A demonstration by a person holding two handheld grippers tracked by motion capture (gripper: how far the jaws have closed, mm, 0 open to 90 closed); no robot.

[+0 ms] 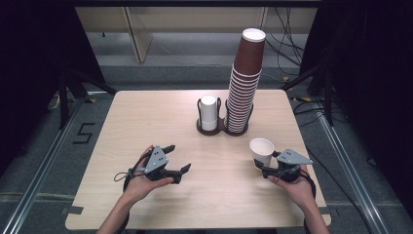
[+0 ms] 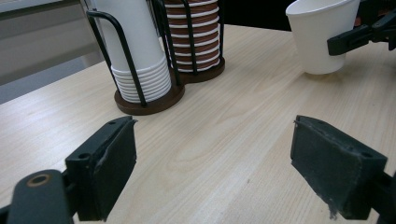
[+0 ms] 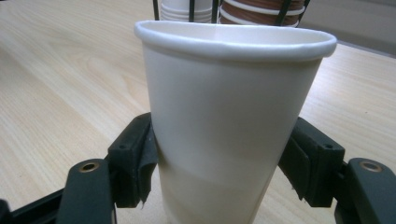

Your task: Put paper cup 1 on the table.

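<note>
The right tongs clamp a white paper cup upright by its lower wall, at the right side of the bench and just off or on its surface; which, the views do not settle. The left tongs stand apart and empty over the bench's left side, well away from the cup. Behind, a black wire holder carries a short white cup stack beside a tall brown one.

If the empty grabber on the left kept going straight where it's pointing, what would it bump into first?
Probably the cup holder with the white cup stack. The left gripper is open over bare table, and the holder stands ahead, slightly left; depth is hard to judge.
</note>
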